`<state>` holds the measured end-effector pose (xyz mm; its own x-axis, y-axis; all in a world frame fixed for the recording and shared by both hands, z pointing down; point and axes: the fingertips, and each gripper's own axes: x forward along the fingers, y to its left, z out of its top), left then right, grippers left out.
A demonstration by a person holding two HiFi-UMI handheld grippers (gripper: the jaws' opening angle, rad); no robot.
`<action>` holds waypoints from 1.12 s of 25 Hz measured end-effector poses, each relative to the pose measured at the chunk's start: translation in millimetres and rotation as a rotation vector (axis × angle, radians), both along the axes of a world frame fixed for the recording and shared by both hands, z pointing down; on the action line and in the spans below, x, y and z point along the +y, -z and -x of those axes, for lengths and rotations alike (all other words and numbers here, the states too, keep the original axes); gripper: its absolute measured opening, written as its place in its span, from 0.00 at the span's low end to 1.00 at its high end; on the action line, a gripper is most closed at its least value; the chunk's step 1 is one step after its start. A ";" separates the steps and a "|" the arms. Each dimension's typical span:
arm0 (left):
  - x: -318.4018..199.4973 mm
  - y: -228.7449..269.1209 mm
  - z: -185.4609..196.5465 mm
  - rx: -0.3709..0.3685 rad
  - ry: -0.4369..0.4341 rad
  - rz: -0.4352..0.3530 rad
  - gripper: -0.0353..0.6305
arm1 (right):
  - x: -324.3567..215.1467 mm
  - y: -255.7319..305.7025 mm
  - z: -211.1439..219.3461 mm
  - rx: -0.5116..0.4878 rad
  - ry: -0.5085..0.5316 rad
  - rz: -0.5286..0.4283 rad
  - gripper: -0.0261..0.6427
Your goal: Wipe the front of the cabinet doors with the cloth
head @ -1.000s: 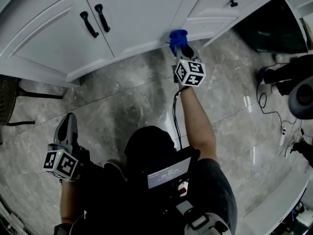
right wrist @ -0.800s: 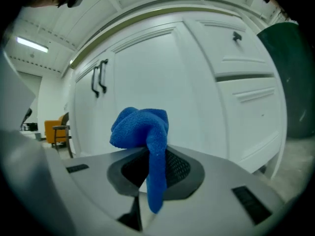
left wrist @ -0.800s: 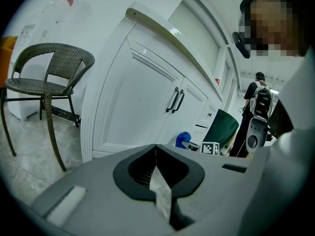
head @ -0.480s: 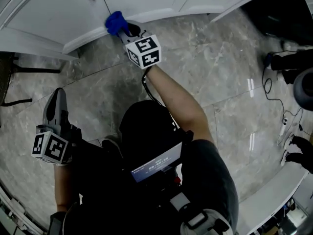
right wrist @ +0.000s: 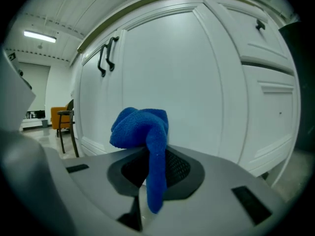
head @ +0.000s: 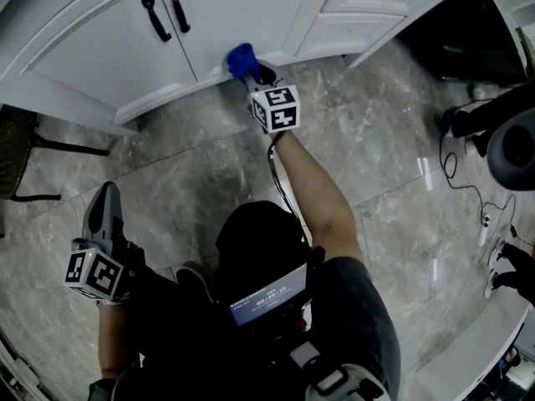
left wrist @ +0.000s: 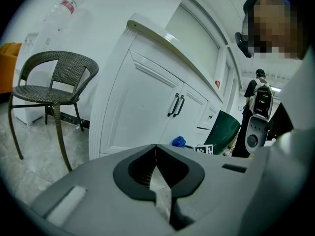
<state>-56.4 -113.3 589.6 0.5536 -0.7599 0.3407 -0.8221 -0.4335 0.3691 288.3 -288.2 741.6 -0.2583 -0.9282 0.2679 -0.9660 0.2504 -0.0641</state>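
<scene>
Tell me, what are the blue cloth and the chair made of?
The blue cloth looks like soft terry or microfibre: its surface is nubbly and it flops limply. The chair seems woven wicker, maybe plastic rattan, since a fine weave shows, on thin dark legs that look like metal.

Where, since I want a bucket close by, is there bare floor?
Bare floor lies between the cabinet doors and the person, left of the right arm. Crowded by the chair at left, cables at right.

Cloth (head: 241, 57) by cabinet doors (head: 226, 11) (low down)
</scene>
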 end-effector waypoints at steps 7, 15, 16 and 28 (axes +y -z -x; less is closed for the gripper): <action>1.0 12.0 -16.7 -0.050 -0.057 -0.022 0.06 | 15.3 -6.3 -78.8 -0.002 -0.126 0.015 0.11; 5.3 14.7 -10.3 -0.078 -0.062 -0.023 0.06 | 24.5 -19.5 -152.9 -0.095 -0.330 0.011 0.11; 5.1 15.0 -8.6 -0.070 -0.057 -0.023 0.06 | 25.9 -18.7 -157.3 -0.114 -0.342 0.013 0.11; -1.1 61.6 60.5 -0.059 0.002 -0.008 0.06 | 78.4 140.6 -94.5 -0.298 -0.260 -0.063 0.11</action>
<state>-116.9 -114.5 528.0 0.5313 -0.7636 0.3668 -0.8432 -0.4347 0.3164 382.8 -209.9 601.0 -0.0706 -0.9851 0.1571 -0.9389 0.0125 -0.3438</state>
